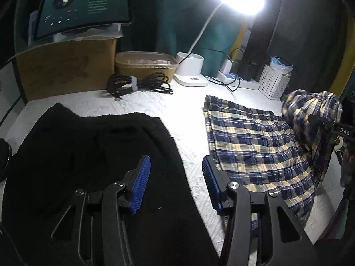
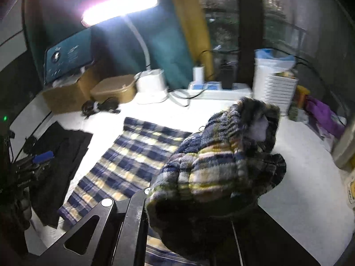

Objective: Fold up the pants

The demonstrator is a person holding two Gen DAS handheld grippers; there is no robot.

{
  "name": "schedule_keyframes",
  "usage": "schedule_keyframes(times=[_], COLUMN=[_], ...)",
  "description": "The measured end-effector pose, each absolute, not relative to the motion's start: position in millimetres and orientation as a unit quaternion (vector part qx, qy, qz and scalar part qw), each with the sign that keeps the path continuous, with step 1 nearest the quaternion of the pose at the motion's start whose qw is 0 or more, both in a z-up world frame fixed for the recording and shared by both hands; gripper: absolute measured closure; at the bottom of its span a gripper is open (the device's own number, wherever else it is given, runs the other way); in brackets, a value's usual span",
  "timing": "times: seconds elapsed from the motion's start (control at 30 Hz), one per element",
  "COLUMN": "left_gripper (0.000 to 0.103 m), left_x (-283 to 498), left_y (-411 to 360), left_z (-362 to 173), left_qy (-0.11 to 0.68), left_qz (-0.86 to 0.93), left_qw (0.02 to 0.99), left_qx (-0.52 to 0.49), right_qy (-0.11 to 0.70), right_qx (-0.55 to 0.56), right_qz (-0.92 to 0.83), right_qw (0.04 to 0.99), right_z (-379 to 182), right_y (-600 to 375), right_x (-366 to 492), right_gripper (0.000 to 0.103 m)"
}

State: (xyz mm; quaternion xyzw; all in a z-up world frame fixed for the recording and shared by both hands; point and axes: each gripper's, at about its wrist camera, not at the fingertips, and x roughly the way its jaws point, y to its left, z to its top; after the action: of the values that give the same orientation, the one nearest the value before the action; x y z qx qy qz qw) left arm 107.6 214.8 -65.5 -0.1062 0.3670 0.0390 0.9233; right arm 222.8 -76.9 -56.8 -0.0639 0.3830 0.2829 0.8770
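Plaid blue-and-yellow pants (image 1: pixel 255 141) lie on the white table, their right end lifted. My left gripper (image 1: pixel 176 181) is open and empty, hovering between the plaid pants and a black garment (image 1: pixel 93 159). My right gripper (image 1: pixel 332 128) is shut on the bunched waist end of the plaid pants (image 2: pixel 221 166) and holds it above the table; the cloth hides its fingers. The flat part of the pants (image 2: pixel 133 159) stretches away to the left in the right wrist view. The left gripper (image 2: pixel 42 157) shows at the left edge there.
At the back stand a cardboard box (image 1: pixel 66 68), a brown lidded container (image 1: pixel 146 66), a coiled black cable (image 1: pixel 137 84), a white lamp base (image 1: pixel 190 71), a power strip (image 1: pixel 235 79) and a white basket (image 1: pixel 275 82). Purple items (image 2: pixel 326 117) lie at the far right.
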Motion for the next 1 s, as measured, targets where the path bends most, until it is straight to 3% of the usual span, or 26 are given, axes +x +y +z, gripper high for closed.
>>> schedule_keyframes(times=[0.63,0.73,0.8,1.0], left_gripper=[0.055,0.055,0.055,0.055], left_x=[74,72,71,70], left_y=[251,250,249,245], left_z=[-72,-72,-72,-69], left_qy=[0.365,0.365,0.366,0.367], left_qz=[0.069,0.069,0.07,0.077], left_qw=[0.919,0.919,0.919,0.919], left_qx=[-0.129,-0.13,-0.129,-0.125], right_qy=[0.436,0.433,0.428,0.409], right_qx=[-0.195,-0.205,-0.206,-0.192], right_qz=[0.335,0.35,0.367,0.404], right_qw=[0.812,0.805,0.8,0.795], right_z=[-130,-133,-131,-122], right_y=[49,52,56,55], right_x=[192,187,181,168], right_gripper=[0.091,0.067,0.018,0.017])
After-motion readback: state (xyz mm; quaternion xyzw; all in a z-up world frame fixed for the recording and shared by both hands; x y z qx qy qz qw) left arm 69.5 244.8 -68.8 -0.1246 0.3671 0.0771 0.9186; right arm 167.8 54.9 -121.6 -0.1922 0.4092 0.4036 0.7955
